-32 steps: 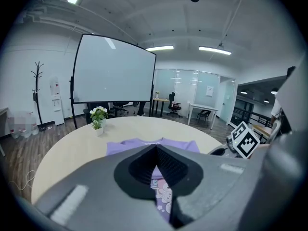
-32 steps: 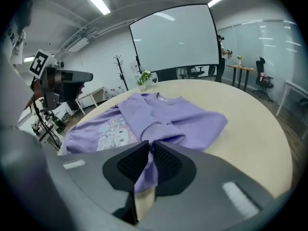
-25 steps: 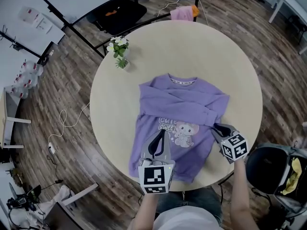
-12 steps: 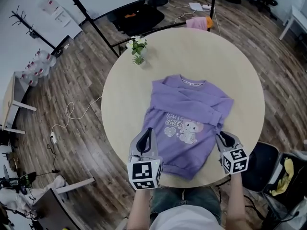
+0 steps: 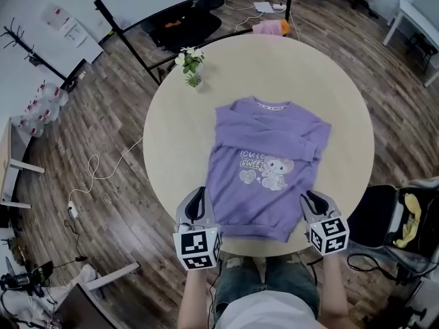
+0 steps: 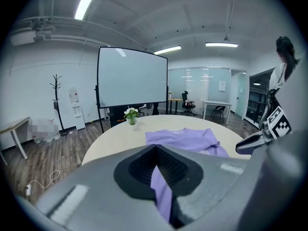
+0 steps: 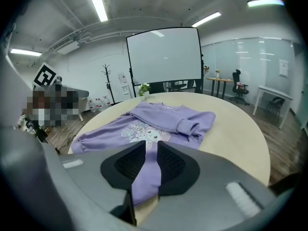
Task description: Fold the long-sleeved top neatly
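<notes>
Big round worktop fills most of my head view. The purple top lies flat on it, pic side up, neck far from me, hem at the near edge, w/ both sleeves folded across the chest. My L gripper is at the hem's left corner. Its jaws are squeezed shut w/ a strip of purple cloth pinched btw them. My R gripper is at the hem's right corner. Its jaws are nearly together, w/ the top's cloth gripped in the thin gap. A small flower pot sits near the far left rim, well apart from the top.
</notes>
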Action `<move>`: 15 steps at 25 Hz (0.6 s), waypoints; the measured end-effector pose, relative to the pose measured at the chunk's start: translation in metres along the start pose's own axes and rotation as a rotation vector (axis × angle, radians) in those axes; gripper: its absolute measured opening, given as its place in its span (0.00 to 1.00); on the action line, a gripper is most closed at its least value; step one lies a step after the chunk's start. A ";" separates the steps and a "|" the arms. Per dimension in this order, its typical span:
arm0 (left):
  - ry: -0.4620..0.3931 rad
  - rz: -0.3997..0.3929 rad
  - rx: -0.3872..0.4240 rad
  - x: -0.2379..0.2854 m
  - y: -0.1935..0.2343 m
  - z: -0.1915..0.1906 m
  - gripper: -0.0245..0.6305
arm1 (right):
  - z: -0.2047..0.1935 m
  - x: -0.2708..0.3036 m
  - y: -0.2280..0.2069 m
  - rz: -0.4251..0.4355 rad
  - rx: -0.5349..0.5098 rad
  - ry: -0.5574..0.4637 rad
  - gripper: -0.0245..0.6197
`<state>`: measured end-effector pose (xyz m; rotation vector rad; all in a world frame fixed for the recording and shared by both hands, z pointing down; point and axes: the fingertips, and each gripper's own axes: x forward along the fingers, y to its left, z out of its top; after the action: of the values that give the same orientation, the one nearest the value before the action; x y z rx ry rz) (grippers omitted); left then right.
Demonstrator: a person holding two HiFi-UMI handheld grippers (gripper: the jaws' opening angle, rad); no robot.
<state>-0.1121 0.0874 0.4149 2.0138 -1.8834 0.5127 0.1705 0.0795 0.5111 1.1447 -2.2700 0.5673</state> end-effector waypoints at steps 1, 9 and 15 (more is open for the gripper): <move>0.007 -0.017 0.005 -0.001 0.002 -0.004 0.04 | -0.004 -0.002 0.004 -0.022 0.017 0.002 0.20; 0.056 -0.146 0.042 -0.017 0.017 -0.039 0.04 | -0.046 -0.037 0.044 -0.174 0.123 0.023 0.21; 0.117 -0.205 0.037 -0.025 0.021 -0.072 0.06 | -0.078 -0.053 0.073 -0.223 0.188 0.055 0.25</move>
<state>-0.1370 0.1419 0.4666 2.1214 -1.5895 0.5986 0.1575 0.1969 0.5290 1.4336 -2.0408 0.7242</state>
